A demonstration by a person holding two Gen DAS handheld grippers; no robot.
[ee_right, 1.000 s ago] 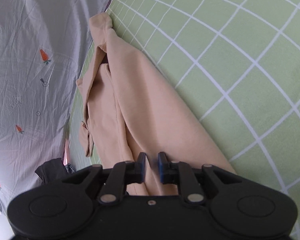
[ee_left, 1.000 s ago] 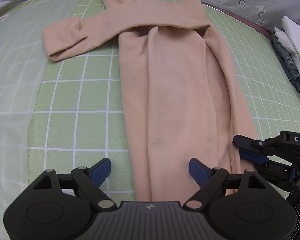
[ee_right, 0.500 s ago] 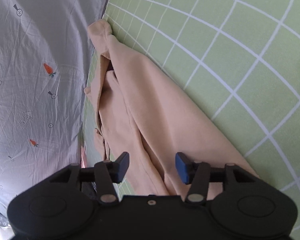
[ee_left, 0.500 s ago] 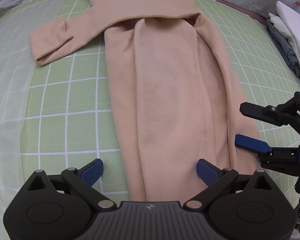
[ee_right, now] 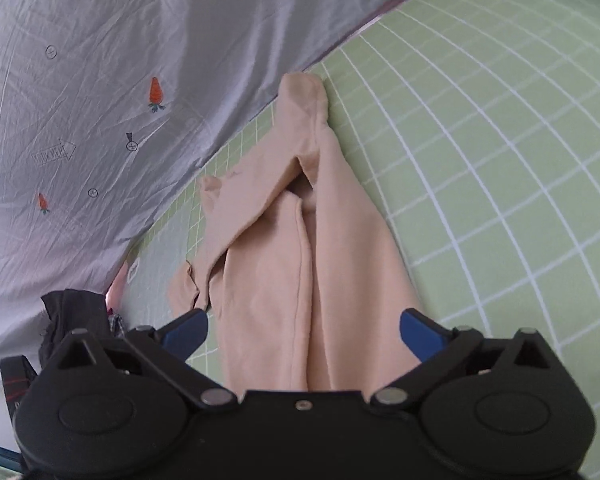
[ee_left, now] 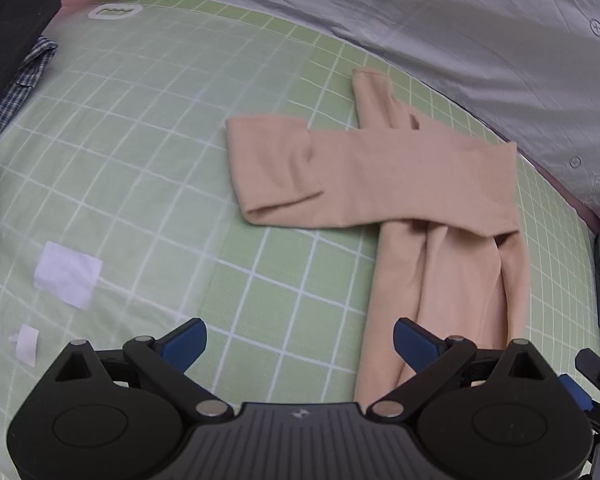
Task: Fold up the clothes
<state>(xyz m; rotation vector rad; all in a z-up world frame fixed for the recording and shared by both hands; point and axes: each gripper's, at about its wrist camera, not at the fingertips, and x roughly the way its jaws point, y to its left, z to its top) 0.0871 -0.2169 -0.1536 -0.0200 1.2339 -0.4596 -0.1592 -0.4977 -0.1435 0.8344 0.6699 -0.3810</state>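
**Now both grippers are free of the top**

Meanwhile the right hand-held gripper, pinched shut on the hem a second ago, stands with its jaws spread wide and holds nothing. The left hand-held gripper is as wide open as before and also empty, but its view has swung left: it now faces the sleeve folded across the chest, where before it looked straight up the body.

The beige top lies flat on the green grid mat, narrowed into a long strip, its hem nearest both grippers. A sheet with carrots borders the mat, and paper scraps lie to the left.

The lengthwise fold looks finished and released. What remains, I judge, is tucking in the overhanging sleeve, then folding the strip end to end.
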